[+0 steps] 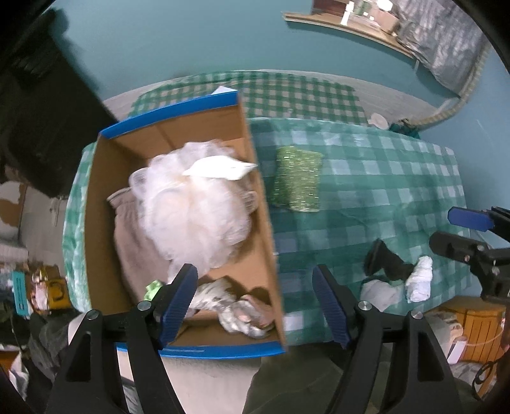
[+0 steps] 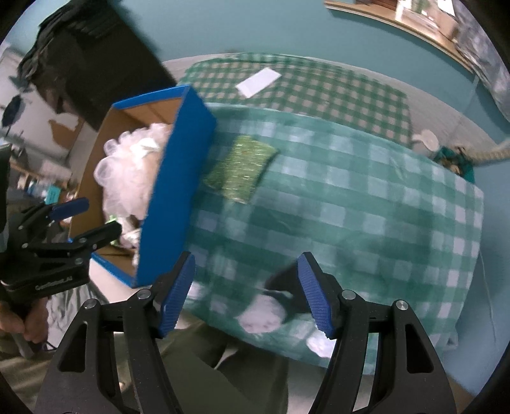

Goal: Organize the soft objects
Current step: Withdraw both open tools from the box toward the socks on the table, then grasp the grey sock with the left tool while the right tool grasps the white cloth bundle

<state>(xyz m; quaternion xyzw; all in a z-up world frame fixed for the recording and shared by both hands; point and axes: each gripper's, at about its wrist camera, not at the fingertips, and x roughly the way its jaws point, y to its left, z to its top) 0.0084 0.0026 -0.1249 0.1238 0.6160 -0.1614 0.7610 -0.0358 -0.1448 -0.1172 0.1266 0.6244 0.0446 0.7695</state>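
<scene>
A blue-edged cardboard box stands on the left of the green checked table. It holds a white mesh pouf, a beige cloth and a pale crumpled cloth. A green glittery sponge lies on the table right of the box, also in the right wrist view. A black and white rolled sock pair lies near the front edge, also in the right wrist view. My left gripper is open above the box's near right corner. My right gripper is open above the socks.
A second checked cloth with a white card lies behind the table. A wooden shelf hangs on the blue wall. A dark cabinet stands at the left. An orange basket sits low right of the table.
</scene>
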